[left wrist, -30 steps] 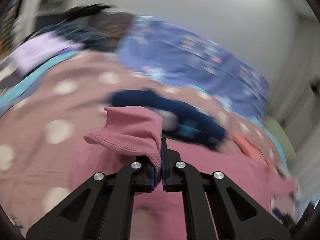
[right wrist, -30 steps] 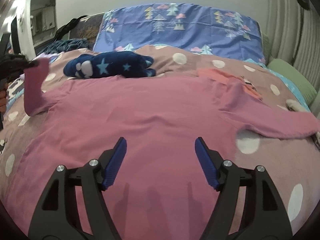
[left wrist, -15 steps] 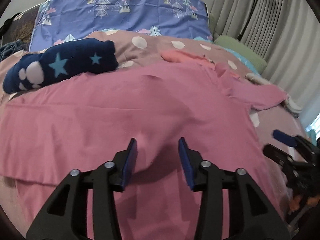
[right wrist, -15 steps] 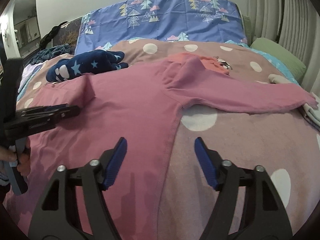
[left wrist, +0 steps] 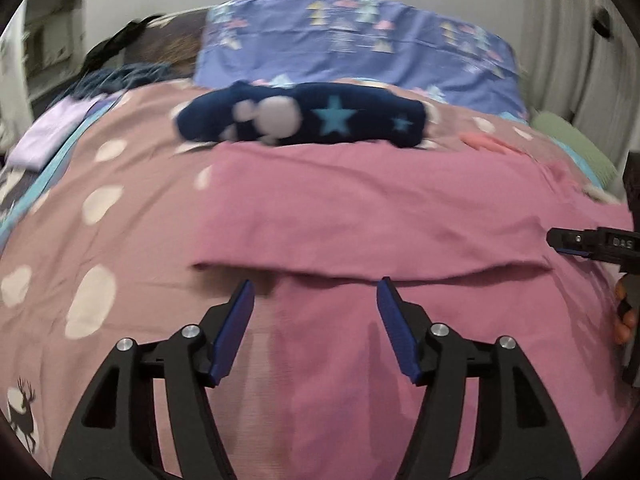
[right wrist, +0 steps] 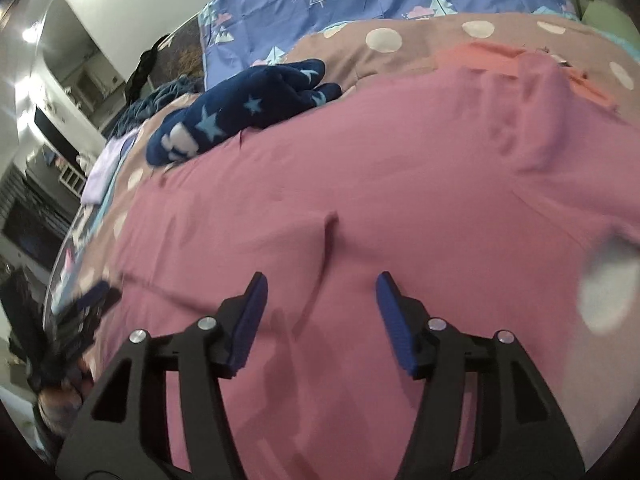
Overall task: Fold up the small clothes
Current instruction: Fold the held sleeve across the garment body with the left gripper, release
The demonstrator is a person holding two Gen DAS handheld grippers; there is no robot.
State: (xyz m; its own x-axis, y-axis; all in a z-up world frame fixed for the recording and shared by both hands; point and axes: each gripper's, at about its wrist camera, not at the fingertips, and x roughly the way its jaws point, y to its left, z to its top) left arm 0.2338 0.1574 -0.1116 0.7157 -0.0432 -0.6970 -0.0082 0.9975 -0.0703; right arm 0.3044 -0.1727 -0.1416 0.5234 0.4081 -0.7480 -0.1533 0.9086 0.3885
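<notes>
Currently left gripper jaws are being opened, nothing between; left sleeve is being left folded across pink top. Right gripper is being held apart, empty, for the next sleeve.

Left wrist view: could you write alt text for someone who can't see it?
An open left claw hovers, holding nothing, over a pink top spread on a spotted bedcover, one sleeve folded across its body. Beyond lie a navy star-patterned garment and a blue pillow; the right claw enters at right.

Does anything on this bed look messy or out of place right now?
The pink top has one sleeve folded across its body, while the other sleeve lies bunched and rumpled. A navy star-patterned piece lies loose at its far edge.
</notes>
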